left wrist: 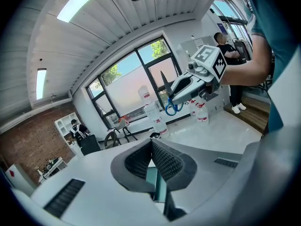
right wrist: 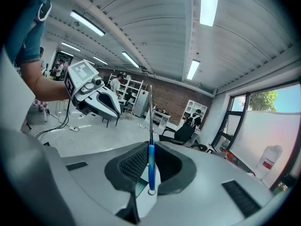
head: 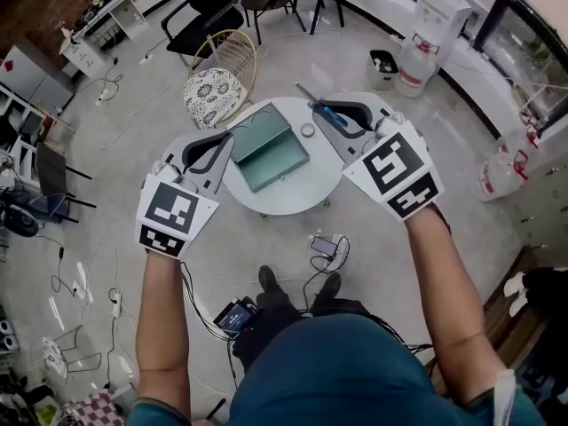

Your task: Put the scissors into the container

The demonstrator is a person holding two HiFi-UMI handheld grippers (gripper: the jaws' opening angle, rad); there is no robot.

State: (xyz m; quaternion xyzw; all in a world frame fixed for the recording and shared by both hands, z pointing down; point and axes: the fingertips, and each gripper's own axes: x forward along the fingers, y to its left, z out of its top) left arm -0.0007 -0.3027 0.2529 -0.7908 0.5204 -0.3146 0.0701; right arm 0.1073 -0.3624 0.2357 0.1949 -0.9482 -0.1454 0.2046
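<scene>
Scissors (right wrist: 151, 166) pinched between right gripper (head: 327, 109) jaws — blades outward.

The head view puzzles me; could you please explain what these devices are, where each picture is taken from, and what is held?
A person holds a two-jaw gripper in each hand; the marker cubes are part of them. The head view looks down from a camera on the person's head; each gripper view comes from a camera riding on that gripper, looking along its jaws. On the round white table lie an open teal container and a small ring, perhaps a tape roll. The right gripper is shut on blue-handled scissors, blades pointing forward. The left gripper is shut, with nothing between its jaws.
</scene>
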